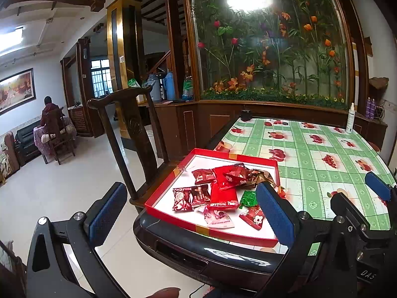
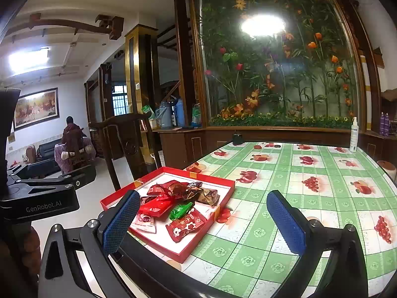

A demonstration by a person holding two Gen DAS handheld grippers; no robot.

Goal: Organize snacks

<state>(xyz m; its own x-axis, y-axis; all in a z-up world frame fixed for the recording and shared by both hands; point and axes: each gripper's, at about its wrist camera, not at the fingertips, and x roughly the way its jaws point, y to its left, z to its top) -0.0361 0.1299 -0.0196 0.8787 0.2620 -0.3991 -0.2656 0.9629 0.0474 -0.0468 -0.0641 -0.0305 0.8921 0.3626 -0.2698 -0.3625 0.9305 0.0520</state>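
Ahead of both tools, snacks piled in red tray. Left tool, right tool held wide, nothing gripped. Next, probably: one snack to be picked.

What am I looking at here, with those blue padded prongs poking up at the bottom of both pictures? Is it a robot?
Not a full robot. A person holds a two-finger grabbing tool in each hand, and each tool carries a wide-angle camera looking forward along its fingers. One picture is from the left gripper, the other from the right gripper. The blue pieces are the finger pads. Both tools are open and hold nothing.

In front of them, on a table with a green checked fruit-print tablecloth, sits a shallow red tray holding wrapped snacks: mostly red packets, a small green candy and a pink-and-white packet. A white spray bottle stands at the far edge.
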